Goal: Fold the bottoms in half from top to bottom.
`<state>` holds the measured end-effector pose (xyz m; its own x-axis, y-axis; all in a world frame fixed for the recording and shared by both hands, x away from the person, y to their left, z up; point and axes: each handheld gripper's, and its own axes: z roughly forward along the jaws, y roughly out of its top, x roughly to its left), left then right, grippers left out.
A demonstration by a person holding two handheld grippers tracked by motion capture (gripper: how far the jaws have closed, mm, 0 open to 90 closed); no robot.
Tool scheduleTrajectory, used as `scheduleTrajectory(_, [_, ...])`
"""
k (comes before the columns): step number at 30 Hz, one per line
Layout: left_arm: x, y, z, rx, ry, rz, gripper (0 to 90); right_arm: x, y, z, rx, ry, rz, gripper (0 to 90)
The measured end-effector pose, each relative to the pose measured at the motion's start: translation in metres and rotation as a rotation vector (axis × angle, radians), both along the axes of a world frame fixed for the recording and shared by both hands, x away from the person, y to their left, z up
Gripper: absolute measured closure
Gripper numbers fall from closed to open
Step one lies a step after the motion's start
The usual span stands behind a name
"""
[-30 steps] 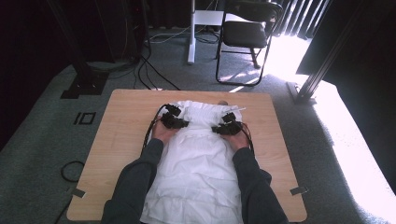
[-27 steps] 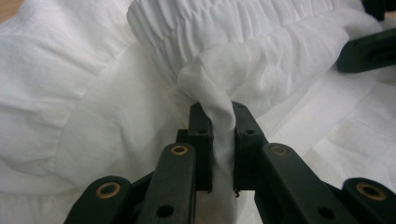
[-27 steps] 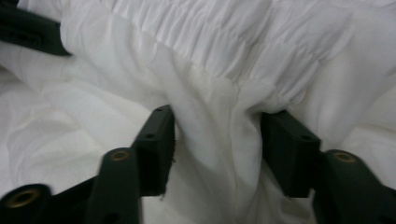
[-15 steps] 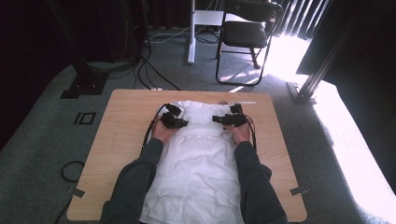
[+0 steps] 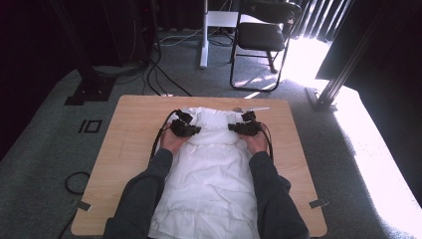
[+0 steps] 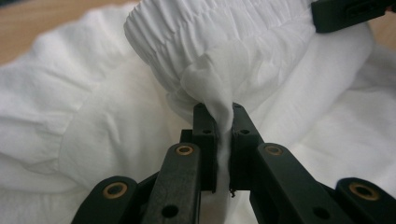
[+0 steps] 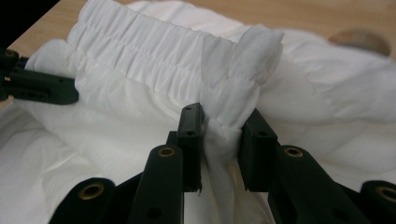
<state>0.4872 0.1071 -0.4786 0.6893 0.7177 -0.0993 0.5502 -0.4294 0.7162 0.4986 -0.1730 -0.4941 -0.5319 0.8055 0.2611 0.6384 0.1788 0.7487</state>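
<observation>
A white garment (image 5: 209, 179) lies spread along the wooden table (image 5: 124, 154), its gathered elastic waistband (image 5: 214, 119) at the far end. My left gripper (image 5: 197, 130) is at the waistband's left end. In the left gripper view its jaws (image 6: 224, 112) have just been closing and are shut on a pinched fold of the garment (image 6: 93, 121). My right gripper (image 5: 231, 127) is at the waistband's right end. In the right gripper view its jaws (image 7: 223, 116) have just been closing on the bunched waistband (image 7: 140, 51), which fills the gap. The waistband hangs raised between the two grippers.
Bare wood borders the garment on both sides. A small pale strip (image 5: 251, 108) lies near the table's far edge. A black chair (image 5: 263, 35), a white post (image 5: 204, 35) and floor cables (image 5: 159, 74) stand beyond the table. Bright sunlight falls on the floor at the right.
The right gripper has shifted slightly away from the person and risen a little, with the waistband's right end bunched up in it. The left gripper has stayed in place.
</observation>
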Motion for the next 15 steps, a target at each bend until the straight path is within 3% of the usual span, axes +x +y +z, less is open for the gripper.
scheduleTrajectory(3, [-0.011,0.002,0.018,-0.032,-0.052,-0.023,86.1,-0.013,-0.004,0.016,-0.027,-0.074,0.02,72.6])
scheduleTrajectory(4, [-0.011,0.002,0.018,-0.032,-0.052,-0.023,86.1,-0.013,-0.004,0.016,-0.027,-0.074,0.02,72.6])
scheduleTrajectory(5, [-0.02,0.002,0.031,-0.052,-0.088,-0.041,86.1,-0.017,-0.005,0.022,-0.031,-0.101,0.026,72.5])
scheduleTrajectory(6, [-0.024,0.002,0.036,-0.057,-0.101,-0.048,86.2,-0.025,-0.008,0.034,-0.03,-0.147,0.029,72.4])
scheduleTrajectory(10, [-0.043,0.004,0.059,-0.084,-0.166,-0.079,86.3,-0.042,-0.013,0.054,-0.018,-0.215,0.04,72.2])
scheduleTrajectory(15, [-0.072,0.011,0.078,-0.123,-0.223,-0.123,86.3,-0.071,-0.018,0.078,-0.001,-0.316,0.073,71.9])
